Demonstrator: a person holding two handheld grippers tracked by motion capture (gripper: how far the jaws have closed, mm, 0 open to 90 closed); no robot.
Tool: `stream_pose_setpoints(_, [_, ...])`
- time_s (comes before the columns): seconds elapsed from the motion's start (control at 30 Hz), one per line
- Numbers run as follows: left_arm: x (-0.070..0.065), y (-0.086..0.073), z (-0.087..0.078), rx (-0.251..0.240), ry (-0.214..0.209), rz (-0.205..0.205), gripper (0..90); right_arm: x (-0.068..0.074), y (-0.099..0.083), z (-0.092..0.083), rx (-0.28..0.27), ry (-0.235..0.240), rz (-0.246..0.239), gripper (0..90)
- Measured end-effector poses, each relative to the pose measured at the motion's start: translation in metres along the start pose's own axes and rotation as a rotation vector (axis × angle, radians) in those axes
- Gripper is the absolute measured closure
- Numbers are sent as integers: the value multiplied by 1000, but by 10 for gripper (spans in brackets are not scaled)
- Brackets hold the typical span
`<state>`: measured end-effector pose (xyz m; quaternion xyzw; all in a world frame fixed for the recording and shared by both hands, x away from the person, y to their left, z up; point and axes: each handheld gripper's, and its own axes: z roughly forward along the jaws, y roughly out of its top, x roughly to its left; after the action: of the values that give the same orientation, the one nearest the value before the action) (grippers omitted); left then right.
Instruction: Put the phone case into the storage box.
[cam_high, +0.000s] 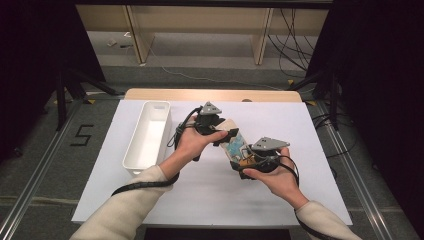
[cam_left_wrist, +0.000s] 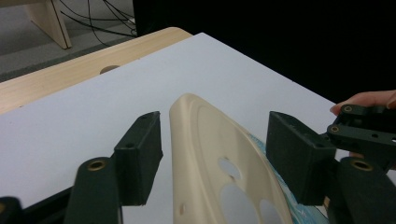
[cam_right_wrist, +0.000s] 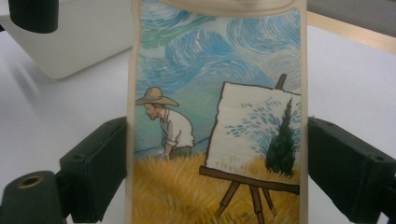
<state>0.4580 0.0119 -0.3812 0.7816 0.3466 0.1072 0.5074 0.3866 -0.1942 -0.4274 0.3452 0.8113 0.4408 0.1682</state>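
Right fingers (cam_right_wrist: 98, 172) clamped on the long edges of the painted phone case (cam_right_wrist: 215, 116), holding it above the middle of the table (cam_high: 210, 200), right of the white bin (cam_high: 148, 137) that stands toward the left edge. Left fingers (cam_left_wrist: 140, 154) half open and astride the case's cream far end (cam_left_wrist: 205, 140) by the camera cut-outs, pads not yet pressing on it. Looks like a hand-over or two-handed grip in progress; next, closing the left gripper (cam_high: 216, 131) squarely on that end without twisting the case out of the right gripper (cam_high: 245, 156).
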Motion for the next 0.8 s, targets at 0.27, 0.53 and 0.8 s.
stream_pose_setpoints(0.27, [1,0,2,1,-16,-38,487,1,0,0,-1,-9,-14,120])
stream_pose_setpoints(0.53, [4,0,2,-3,-28,-88,546,1,0,1,2,-20,-26,119])
stream_pose_setpoints(0.8, [5,0,0,-20,-52,-137,607,2,-1,2,4,-28,-38,119])
